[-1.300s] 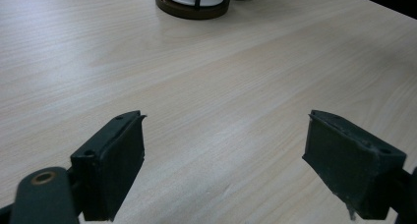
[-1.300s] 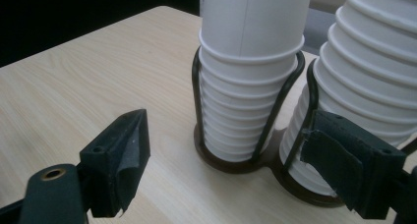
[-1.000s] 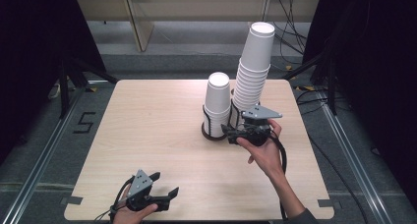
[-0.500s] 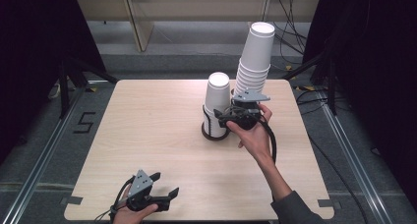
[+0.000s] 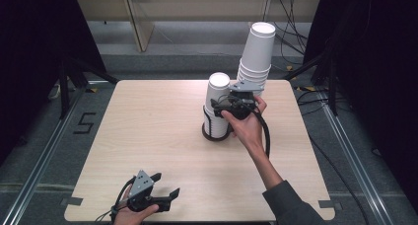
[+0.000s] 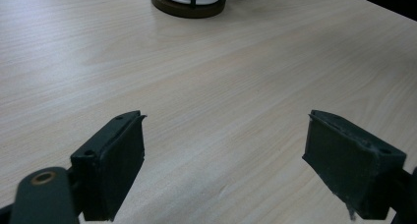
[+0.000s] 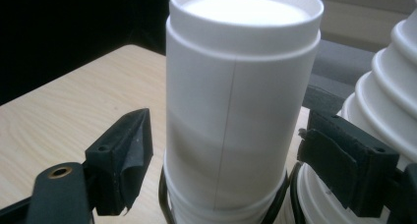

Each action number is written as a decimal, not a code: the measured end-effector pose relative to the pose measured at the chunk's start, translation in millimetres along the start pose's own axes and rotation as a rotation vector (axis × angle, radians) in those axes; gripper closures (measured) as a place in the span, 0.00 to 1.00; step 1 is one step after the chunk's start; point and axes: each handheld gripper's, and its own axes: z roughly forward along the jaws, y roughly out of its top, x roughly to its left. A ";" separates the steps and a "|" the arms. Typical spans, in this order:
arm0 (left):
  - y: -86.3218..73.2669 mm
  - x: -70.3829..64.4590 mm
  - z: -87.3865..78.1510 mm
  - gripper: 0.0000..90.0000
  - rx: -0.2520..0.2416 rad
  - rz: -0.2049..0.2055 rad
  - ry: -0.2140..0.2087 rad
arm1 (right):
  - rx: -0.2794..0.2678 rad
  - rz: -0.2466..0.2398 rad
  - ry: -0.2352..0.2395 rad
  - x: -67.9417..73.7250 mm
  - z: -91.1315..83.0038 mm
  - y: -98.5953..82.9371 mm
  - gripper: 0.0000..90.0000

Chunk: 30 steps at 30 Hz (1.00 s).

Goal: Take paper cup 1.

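Two jaws of right hand-held gripper (image 7: 223,160) wide open, straddling upright cup stack (image 7: 236,101); left hand-held gripper (image 5: 165,193) far off, also open, empty.

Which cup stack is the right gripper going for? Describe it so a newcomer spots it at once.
On the wooden table, two white cup stacks stand in dark wire holders past the middle. It is the shorter stack, between the open jaws of the right gripper; the taller stack leans beside it.
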 end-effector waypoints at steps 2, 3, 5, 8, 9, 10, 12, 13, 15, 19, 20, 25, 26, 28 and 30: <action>0.0 -0.1 0.1 0.16 -0.002 0.002 -0.003 | -0.007 -0.021 -0.025 0.5 3.9 3.5 0.20; 0.1 -0.2 0.2 0.16 -0.002 0.001 -0.003 | -0.007 -0.021 -0.025 0.5 3.9 3.5 0.20; -0.2 -0.1 0.2 0.16 -0.002 0.001 -0.004 | -0.005 -0.001 -0.029 1.5 7.6 5.8 0.19; -0.1 -0.3 0.5 0.16 -0.001 0.000 -0.006 | 0.006 0.003 -0.052 3.9 14.0 9.3 0.19; -0.1 -0.3 0.5 0.16 -0.001 0.000 -0.006 | 0.006 0.003 -0.052 3.9 14.0 9.3 0.19; 0.1 -0.3 0.7 0.16 0.000 0.004 -0.010 | 0.005 0.002 -0.058 3.8 16.0 10.2 0.19; -0.2 -1.6 0.4 0.16 0.000 0.001 -0.006 | 0.021 0.001 -0.063 3.8 21.0 11.8 0.18; -0.1 -1.3 0.3 0.16 0.005 0.004 -0.005 | 0.024 0.013 -0.062 4.6 22.5 12.2 0.18; -0.3 -1.3 0.9 0.16 0.000 0.000 -0.010 | 0.029 0.012 -0.066 5.0 23.7 12.7 0.18; -0.3 -1.3 0.8 0.16 0.002 0.003 -0.011 | 0.028 0.026 -0.072 4.7 30.6 13.3 0.18; -0.1 -1.5 0.8 0.16 0.003 0.002 -0.011 | 0.033 0.035 -0.073 5.3 31.1 13.5 0.18; -0.2 -1.6 1.1 0.16 0.004 0.004 -0.013 | 0.035 0.045 -0.079 5.5 36.6 14.2 0.18; -0.2 -1.6 1.1 0.16 0.003 0.004 -0.013 | 0.033 0.053 -0.081 5.1 37.1 14.3 0.18; -0.5 -1.7 0.7 0.16 0.004 0.007 -0.013 | 0.028 0.058 -0.076 4.5 38.1 14.3 0.19; -0.2 -1.5 1.1 0.16 0.003 0.005 -0.013 | 0.030 0.066 -0.071 4.4 37.5 14.7 0.20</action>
